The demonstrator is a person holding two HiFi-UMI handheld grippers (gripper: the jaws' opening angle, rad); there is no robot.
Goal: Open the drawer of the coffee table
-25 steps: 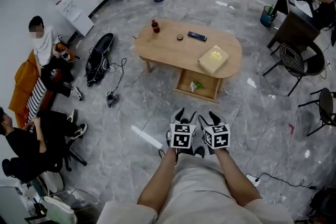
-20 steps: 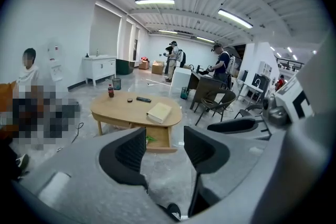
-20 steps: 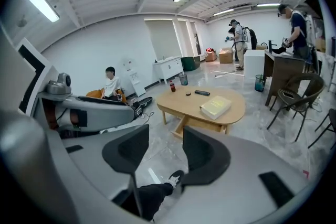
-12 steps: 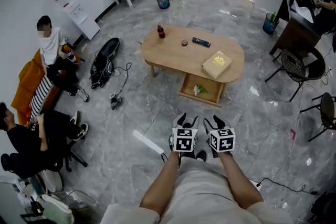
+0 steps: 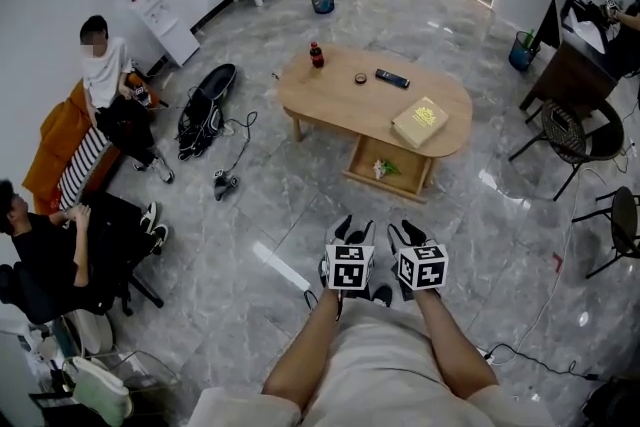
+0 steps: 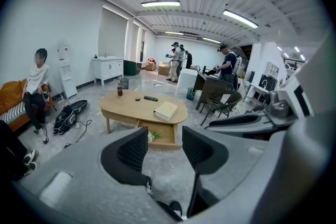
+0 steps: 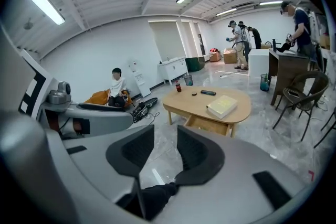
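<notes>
Drawer (image 5: 385,187) sits pulled out under the coffee table (image 5: 340,105), far off; stiff wood, likely light-sliding, best gripped at its front lip. Left gripper (image 5: 354,227) and right gripper (image 5: 404,231), both empty, have just been narrowing, jaws apart.

the left forearm (image 5: 300,355) and right forearm (image 5: 452,343) stretched forward side by side. the left gripper (image 5: 348,227) pointed forward and down, its jaws wide apart with nothing between them, though they had just closed slightly. the right gripper (image 5: 408,231) sat just beside it, its jaws narrower, having just been closing too, and equally empty.
</notes>
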